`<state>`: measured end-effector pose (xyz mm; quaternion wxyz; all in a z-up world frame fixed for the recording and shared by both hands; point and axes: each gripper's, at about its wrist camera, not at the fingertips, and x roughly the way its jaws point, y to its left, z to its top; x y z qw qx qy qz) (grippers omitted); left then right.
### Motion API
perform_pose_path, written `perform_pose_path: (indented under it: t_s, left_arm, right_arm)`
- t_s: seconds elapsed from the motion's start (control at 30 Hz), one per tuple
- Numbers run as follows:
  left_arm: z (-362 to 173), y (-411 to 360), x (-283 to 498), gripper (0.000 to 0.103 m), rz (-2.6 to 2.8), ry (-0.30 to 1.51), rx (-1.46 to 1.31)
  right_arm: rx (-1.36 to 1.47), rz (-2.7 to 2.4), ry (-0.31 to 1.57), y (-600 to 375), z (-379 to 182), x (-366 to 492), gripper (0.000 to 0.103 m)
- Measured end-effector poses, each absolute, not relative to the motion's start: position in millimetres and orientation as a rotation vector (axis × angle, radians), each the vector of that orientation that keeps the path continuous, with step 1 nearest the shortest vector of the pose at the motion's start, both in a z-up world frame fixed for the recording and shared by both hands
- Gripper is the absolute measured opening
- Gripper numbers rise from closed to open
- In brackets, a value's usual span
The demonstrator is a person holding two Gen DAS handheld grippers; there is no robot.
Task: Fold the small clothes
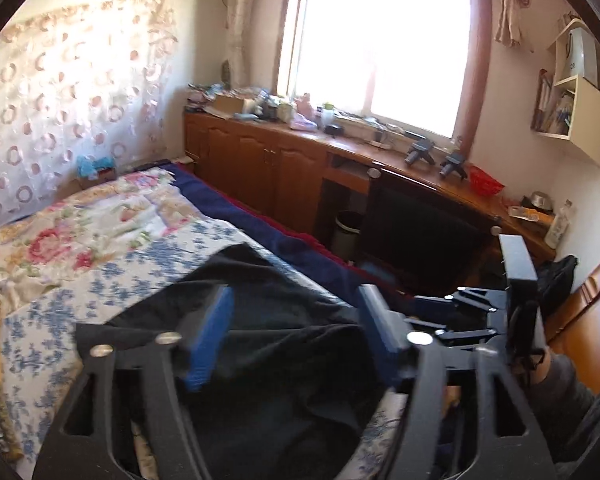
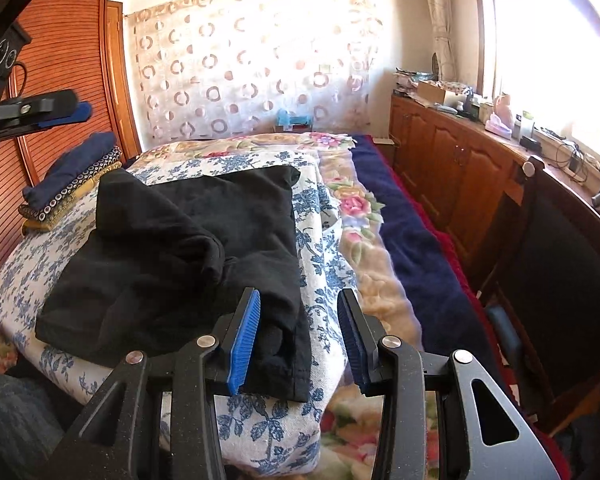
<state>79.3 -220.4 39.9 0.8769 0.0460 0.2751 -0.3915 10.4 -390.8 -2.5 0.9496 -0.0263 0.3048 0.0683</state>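
- Black cloth, the garment [image 2: 188, 256], lay rumpled and partly folded on the blue-flowered cover [image 2: 328, 280] of the bed [image 2: 416, 280].
- The right tool [image 2: 298, 340] hung over the garment's near corner, its blue pads spread and holding nothing.
- The left tool [image 1: 294, 336] hovered above the garment [image 1: 284, 360], fingers likewise spread wide.
- Folded clothes [image 2: 72, 176] sat stacked beside the wooden wardrobe [image 2: 68, 64].
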Motion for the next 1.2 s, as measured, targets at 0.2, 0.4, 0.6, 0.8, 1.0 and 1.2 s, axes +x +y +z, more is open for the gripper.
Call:
perform_pose_path:
  t_s: [0.2, 0.4, 0.6, 0.8, 1.0, 1.2]
  left_arm:
    - [26, -173, 79, 0.078, -0.7, 0.561, 0.069]
    - [8, -124, 80, 0.078, -0.578, 0.585, 0.033]
    - [-9, -91, 80, 0.078, -0.492, 0.604, 0.008]
    - [-22, -70, 77, 0.078, -0.453, 0.618, 0.002]
    - [-33, -60, 71, 0.078, -0.433, 0.629, 0.007]
    - [-35, -50, 69, 0.078, -0.42, 0.629, -0.004]
  right_arm:
    - [-0.067, 0.166, 0.608, -384, 1, 17, 0.042]
    - [-0.097, 0.21, 0.591, -362, 8, 33, 0.042]
    - [-0.121, 0.274, 0.574, -337, 13, 50, 0.042]
    - [-0.157, 0.353, 0.583, -306, 14, 68, 0.042]
    - [-0.245, 0.448, 0.61, -268, 8, 90, 0.042]
    - [-0.297, 0.488, 0.622, -237, 7, 116, 0.042]
